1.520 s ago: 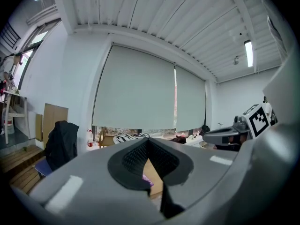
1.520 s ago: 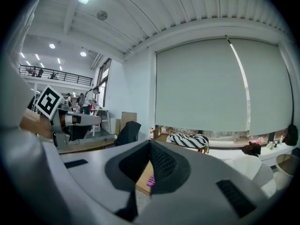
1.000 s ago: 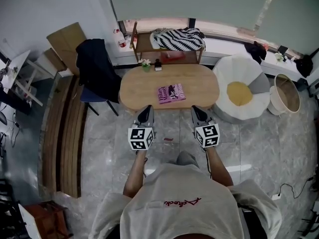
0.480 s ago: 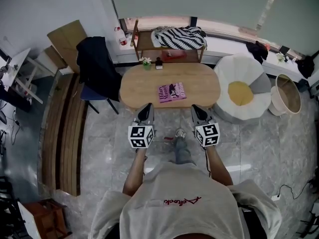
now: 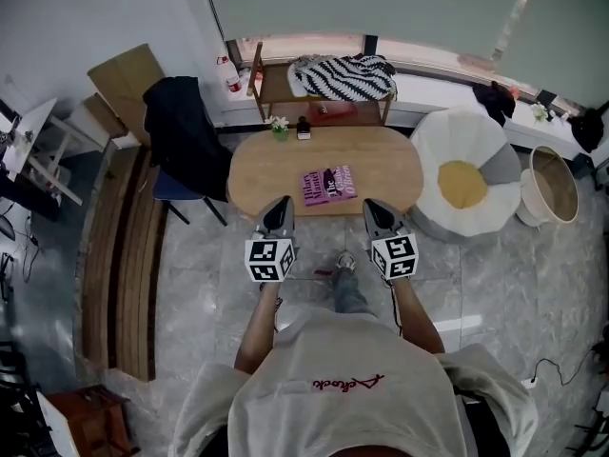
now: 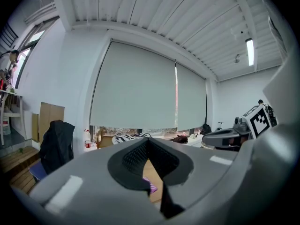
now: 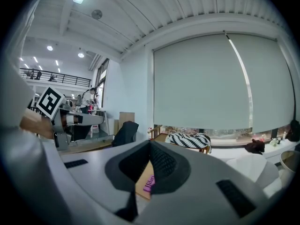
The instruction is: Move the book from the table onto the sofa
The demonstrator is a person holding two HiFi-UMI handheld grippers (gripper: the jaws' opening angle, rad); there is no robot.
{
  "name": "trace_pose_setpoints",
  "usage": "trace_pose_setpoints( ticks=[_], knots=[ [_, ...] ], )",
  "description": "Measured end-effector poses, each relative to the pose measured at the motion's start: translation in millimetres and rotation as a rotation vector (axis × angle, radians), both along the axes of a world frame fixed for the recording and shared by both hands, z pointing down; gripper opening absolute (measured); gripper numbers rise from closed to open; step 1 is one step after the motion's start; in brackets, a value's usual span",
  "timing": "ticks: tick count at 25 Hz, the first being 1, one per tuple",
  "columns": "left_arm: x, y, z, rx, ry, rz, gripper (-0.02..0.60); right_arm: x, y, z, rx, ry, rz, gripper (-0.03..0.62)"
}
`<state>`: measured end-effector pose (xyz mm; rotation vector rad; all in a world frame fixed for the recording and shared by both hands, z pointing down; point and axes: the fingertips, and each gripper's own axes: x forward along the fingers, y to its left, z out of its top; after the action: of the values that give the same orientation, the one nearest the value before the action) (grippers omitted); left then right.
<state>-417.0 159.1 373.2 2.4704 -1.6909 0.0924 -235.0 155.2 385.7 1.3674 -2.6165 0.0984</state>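
While the purple paperback book (image 5: 328,184) lies flat near the middle of the oval wooden table (image 5: 257,174), the left gripper (image 5: 277,215) and right gripper (image 5: 379,216) hover at the table's near edge, both empty, jaws closed.

The table (image 5: 266,174) is open along its near edge; a jacket-draped chair (image 5: 181,131) apparently crowds its left end.
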Motion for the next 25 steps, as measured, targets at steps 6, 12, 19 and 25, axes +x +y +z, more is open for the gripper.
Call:
trace_pose_setpoints(
  ticks=[6, 12, 19, 25],
  knots=[
    [0.7, -47.4, 0.4, -0.01, -0.004, -0.002, 0.009, 1.2, -46.2, -1.4, 0.0, -0.006, 0.001, 0.008],
    [8.6, -96.3, -0.9, -0.024, 0.0, -0.003, 0.009, 5.7, -93.1, -2.3, -0.015, -0.001, -0.011, 0.008],
    [17.3, -155.8, 0.3, -0.045, -0.002, -0.024, 0.009, 14.9, -156.7, -2.3, -0.031, 0.003, -0.034, 0.008],
    [27.3, -213.8, -9.1, -0.04, -0.022, -0.032, 0.009, 20.0, -217.4, -7.0, -0.034, -0.008, -0.058, 0.008]
  ],
)
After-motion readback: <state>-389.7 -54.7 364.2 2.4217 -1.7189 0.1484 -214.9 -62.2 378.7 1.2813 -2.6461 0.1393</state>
